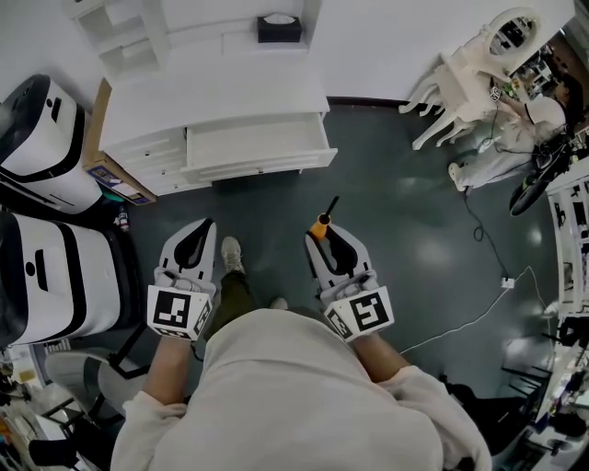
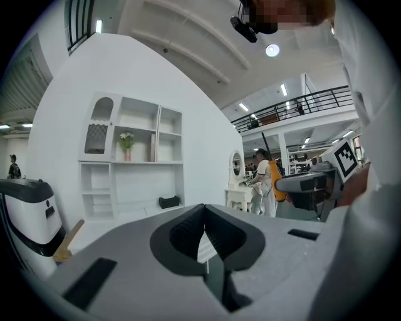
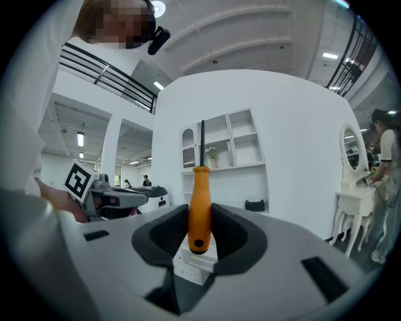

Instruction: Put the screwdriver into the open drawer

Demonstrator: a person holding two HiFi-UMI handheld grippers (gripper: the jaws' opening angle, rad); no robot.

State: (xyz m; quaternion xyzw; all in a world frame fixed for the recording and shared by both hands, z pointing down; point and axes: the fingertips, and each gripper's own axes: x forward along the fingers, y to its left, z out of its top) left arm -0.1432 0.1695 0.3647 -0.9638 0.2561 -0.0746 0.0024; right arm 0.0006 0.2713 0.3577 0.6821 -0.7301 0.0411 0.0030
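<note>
An orange-handled screwdriver (image 3: 200, 207) with a dark shaft stands upright between the jaws of my right gripper (image 3: 200, 216), which is shut on its handle. From the head view the screwdriver (image 1: 322, 221) pokes forward out of the right gripper (image 1: 324, 237), over the dark floor short of the drawer. The open drawer (image 1: 258, 143) sticks out from a low white cabinet (image 1: 212, 97) ahead. My left gripper (image 1: 195, 241) is held level beside the right one, and its jaws (image 2: 202, 222) meet with nothing between them.
Two white-and-black machines (image 1: 41, 138) stand at the left, with a cardboard piece (image 1: 115, 170) against the cabinet. A black box (image 1: 278, 28) sits on the cabinet's top. A white dressing table (image 1: 479, 69) and a cable (image 1: 488, 248) lie to the right. My shoe (image 1: 231, 253) shows between the grippers.
</note>
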